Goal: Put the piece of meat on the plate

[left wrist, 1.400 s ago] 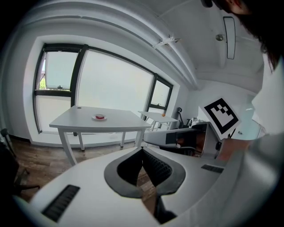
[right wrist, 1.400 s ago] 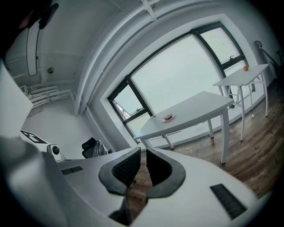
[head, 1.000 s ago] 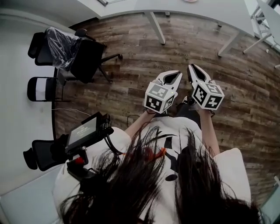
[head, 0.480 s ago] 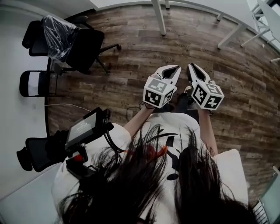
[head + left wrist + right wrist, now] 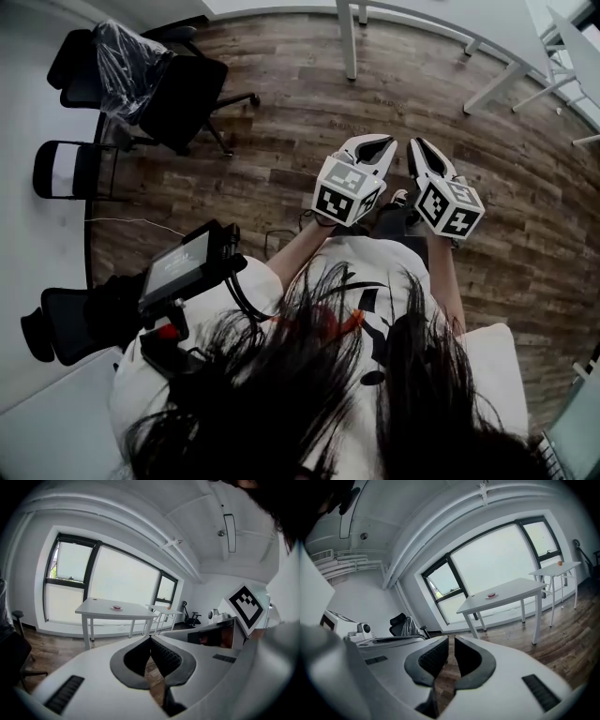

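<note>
Head view: left gripper (image 5: 384,142), right gripper (image 5: 420,143), ribbed fingers (image 5: 164,656) pressed together over plank floor (image 5: 281,103); plate (image 5: 491,595), perhaps pink-topped.

Underfoot, the floor (image 5: 281,122) is brown, streaky wood planking. The left gripper (image 5: 377,142) and right gripper (image 5: 422,145) are both white, with black-and-white square-marker cubes and dark grey ribbed pads (image 5: 433,658). The table (image 5: 101,610) is white, the window frames (image 5: 89,571) and chairs (image 5: 187,112) black. A pale plate (image 5: 120,608) shows a pinkish-red spot.
</note>
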A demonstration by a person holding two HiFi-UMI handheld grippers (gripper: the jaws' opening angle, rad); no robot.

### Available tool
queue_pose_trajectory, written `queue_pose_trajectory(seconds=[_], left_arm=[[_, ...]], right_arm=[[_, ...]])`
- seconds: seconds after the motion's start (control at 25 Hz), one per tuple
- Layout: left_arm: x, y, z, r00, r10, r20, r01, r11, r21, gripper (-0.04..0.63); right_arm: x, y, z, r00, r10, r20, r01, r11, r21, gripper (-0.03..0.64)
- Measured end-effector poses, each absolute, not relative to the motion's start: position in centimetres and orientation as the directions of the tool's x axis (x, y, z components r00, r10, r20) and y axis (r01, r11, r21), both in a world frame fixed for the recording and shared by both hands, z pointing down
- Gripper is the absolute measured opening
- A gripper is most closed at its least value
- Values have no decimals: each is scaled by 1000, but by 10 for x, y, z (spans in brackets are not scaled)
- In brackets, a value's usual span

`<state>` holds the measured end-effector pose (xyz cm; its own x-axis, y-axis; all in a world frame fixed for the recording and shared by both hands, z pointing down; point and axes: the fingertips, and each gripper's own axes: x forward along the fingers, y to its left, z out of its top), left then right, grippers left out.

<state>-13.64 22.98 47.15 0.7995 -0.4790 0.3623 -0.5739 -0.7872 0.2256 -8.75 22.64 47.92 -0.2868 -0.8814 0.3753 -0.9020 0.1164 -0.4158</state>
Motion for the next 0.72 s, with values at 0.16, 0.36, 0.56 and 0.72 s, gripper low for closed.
queue_pose_trajectory(seconds=[0.16, 0.36, 0.56, 0.72], left_arm=[[-138, 224, 468, 798, -496, 342, -583, -779, 231, 5], [-142, 218, 466, 791, -511, 336, -595, -771, 227, 5], [-143, 217, 467, 790, -513, 337, -596, -770, 227, 5], [-144, 217, 469, 788, -513, 340, -599, -768, 228, 5]], right_arm=[[-91, 224, 479, -295, -879, 374, -902, 127, -413, 48], [-93, 219, 479, -306, -877, 370, -899, 138, -416, 48], [-95, 218, 481, -311, -874, 373, -898, 141, -418, 48], [-95, 221, 484, -311, -872, 378, -896, 136, -422, 48]])
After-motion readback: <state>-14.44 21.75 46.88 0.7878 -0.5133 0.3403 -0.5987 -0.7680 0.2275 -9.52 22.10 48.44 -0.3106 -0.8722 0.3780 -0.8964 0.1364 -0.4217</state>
